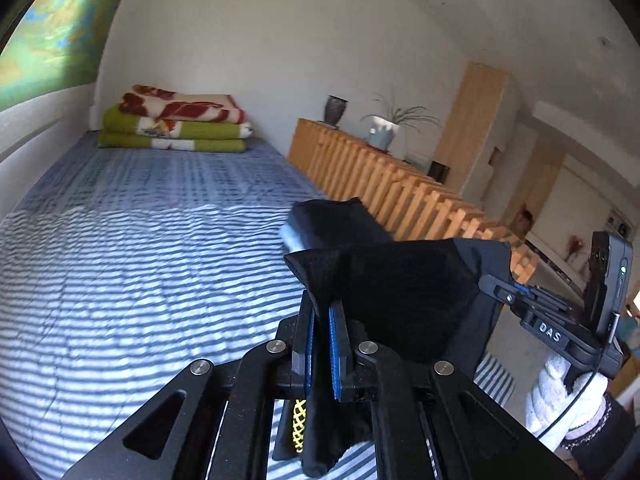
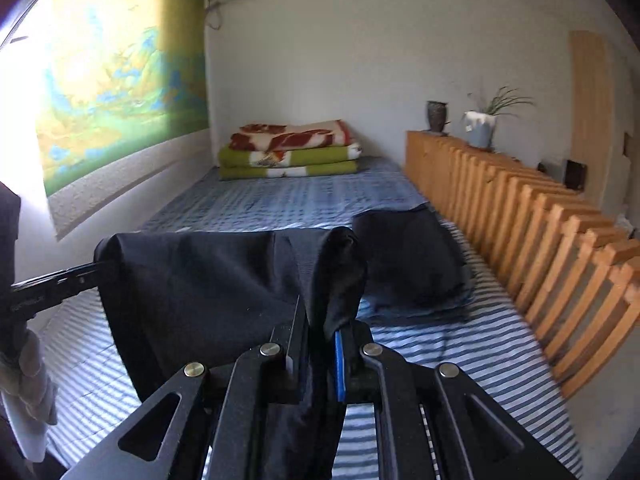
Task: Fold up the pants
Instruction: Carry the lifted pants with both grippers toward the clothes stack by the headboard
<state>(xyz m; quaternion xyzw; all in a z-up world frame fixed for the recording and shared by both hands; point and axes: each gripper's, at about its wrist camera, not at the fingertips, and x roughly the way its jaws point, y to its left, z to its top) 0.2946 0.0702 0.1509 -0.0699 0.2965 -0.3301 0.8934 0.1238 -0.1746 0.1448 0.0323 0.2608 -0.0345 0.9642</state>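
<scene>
Black pants (image 1: 408, 292) hang stretched in the air between my two grippers, above the striped bed. My left gripper (image 1: 322, 312) is shut on one end of the fabric, which bunches over its blue pads (image 1: 335, 344) and droops below them. In the right wrist view my right gripper (image 2: 320, 320) is shut on the other end of the pants (image 2: 200, 280). The cloth runs left from there to the left gripper (image 2: 86, 274). The left wrist view shows the right gripper (image 1: 490, 284) at the far edge of the cloth, held by a white-gloved hand (image 1: 560, 392).
A pile of folded dark clothes (image 2: 412, 264) lies on the blue striped sheet (image 2: 460, 360) near a wooden slatted rail (image 2: 540, 232) along the right side. Folded blankets (image 2: 288, 148) are stacked at the far end by the wall. Potted plants (image 2: 480, 128) stand on the rail.
</scene>
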